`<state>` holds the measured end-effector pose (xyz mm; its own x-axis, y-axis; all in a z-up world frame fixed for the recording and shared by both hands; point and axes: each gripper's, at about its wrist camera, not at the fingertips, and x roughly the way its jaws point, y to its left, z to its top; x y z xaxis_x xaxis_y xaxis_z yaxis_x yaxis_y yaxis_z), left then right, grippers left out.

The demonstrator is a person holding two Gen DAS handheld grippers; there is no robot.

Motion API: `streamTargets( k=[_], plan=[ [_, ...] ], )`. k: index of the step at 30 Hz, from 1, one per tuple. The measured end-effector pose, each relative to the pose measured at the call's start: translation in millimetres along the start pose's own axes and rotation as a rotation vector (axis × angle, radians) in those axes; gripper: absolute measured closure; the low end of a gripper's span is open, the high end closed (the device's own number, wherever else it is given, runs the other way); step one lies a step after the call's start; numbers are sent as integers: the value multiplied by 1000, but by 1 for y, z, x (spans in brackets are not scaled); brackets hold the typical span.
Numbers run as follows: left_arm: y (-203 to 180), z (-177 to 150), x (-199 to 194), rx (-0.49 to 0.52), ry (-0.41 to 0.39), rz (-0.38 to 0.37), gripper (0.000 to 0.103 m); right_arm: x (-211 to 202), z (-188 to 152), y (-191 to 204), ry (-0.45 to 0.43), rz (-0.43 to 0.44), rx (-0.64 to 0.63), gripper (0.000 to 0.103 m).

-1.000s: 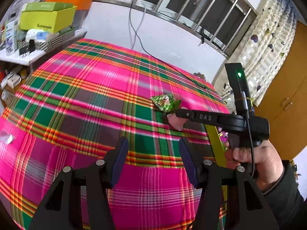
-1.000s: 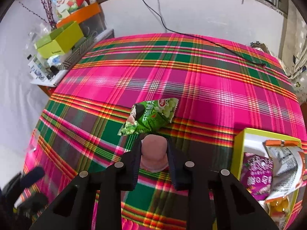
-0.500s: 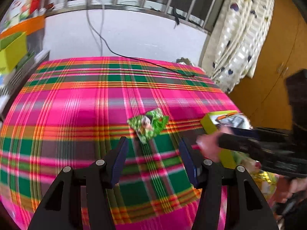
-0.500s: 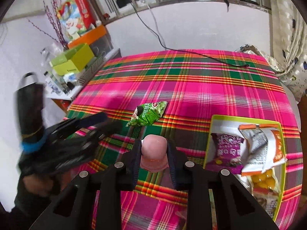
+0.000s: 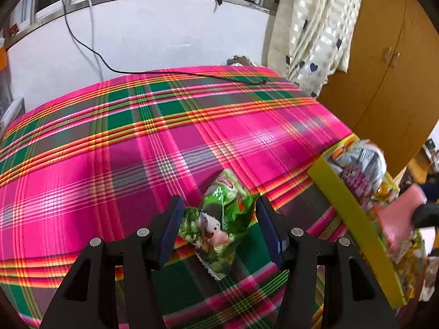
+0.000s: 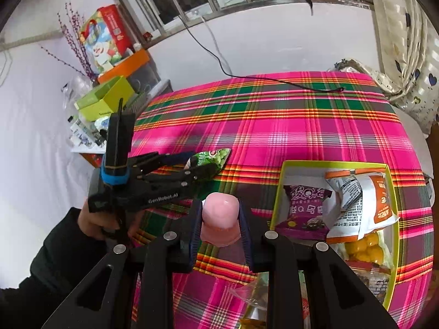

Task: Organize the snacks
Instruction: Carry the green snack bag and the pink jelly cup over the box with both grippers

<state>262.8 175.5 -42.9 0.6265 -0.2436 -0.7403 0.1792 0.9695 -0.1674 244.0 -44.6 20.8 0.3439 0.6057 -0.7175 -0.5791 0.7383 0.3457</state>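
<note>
A green snack bag (image 5: 219, 227) lies flat on the plaid tabletop (image 5: 137, 148), framed between the wide-apart jaws of the left gripper (image 5: 219, 227), whose pads do not yet touch it. The bag looks light, crinkly and air-puffed, likely slippery foil that will buckle under pressure; a pinch across its middle, or on the flat sealed edge nearest the camera, looks the safest hold, and a hard squeeze could crush what is inside.

To the right, the right gripper (image 6: 219, 224) has its jaws clamped on a pink jelly cup (image 6: 219, 219), held in the air just beside the yellow-green box (image 6: 279, 192). The cup appears to be smooth, stiff plastic with a soft filling, held by its sides; it seems light but could slide if the grip slackened.

The open box sits at the right edge of the tabletop and already holds a purple packet (image 6: 304, 208), a white-and-orange bag (image 6: 359, 203) and a clear pack of yellow balls (image 6: 362, 249), with more wrappers at its near end too blurred to name. The packets lie loosely overlapped, and bare floor still shows at the box's far end.

On a side shelf (image 6: 82, 148) beyond the tabletop stands a second green box (image 6: 107, 101) amid clutter.
</note>
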Motion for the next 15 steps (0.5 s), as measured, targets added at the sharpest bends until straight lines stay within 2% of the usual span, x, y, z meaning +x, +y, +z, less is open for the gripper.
streamTargets(
  k=[6, 12, 15],
  plan=[
    [-13, -1, 4, 46, 22, 52, 47, 0, -3, -2, 0, 15, 8, 79],
    [-33, -1, 20, 195, 55, 153, 46, -5, -5, -4, -9, 17, 14, 79],
    [-33, -2, 19, 189, 42, 162, 47, -7, -6, -5, -13, 20, 19, 79]
  ],
)
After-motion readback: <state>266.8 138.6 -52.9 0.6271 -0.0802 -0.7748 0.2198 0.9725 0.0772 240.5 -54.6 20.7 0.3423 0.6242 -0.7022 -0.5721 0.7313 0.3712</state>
